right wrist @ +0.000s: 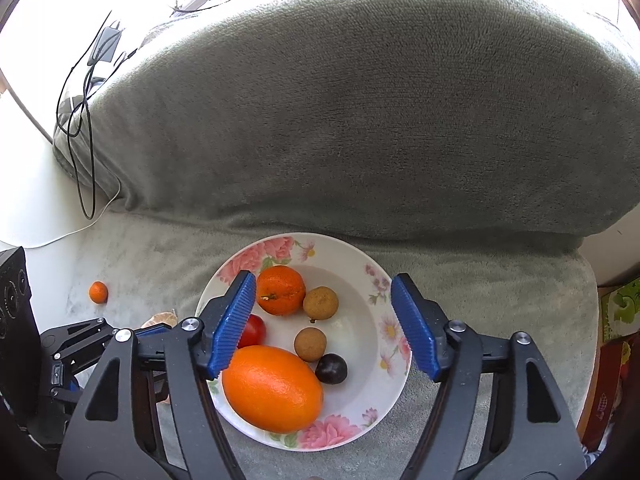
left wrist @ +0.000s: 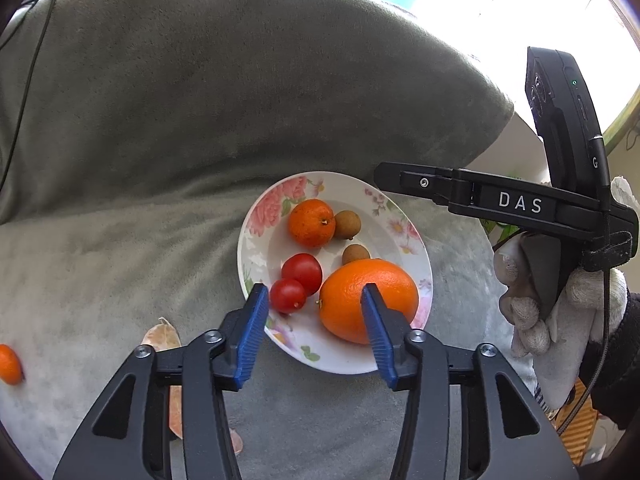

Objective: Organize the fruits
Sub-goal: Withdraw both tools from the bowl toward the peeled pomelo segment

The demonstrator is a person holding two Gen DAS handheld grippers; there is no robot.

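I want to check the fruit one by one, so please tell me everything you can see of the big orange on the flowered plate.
The big orange is the largest fruit on the flowered plate. It is oval, bright orange, with finely dimpled, slightly glossy peel and a small stem nub at one end. It lies on its side in the near part of the plate. A brown longan and a dark round fruit sit close beside it. Neither gripper holds it.

Glossy glazed plate (right wrist: 360,412); plush matt grey blanket (right wrist: 360,100); ribbed blue gripper pads (right wrist: 234,324).
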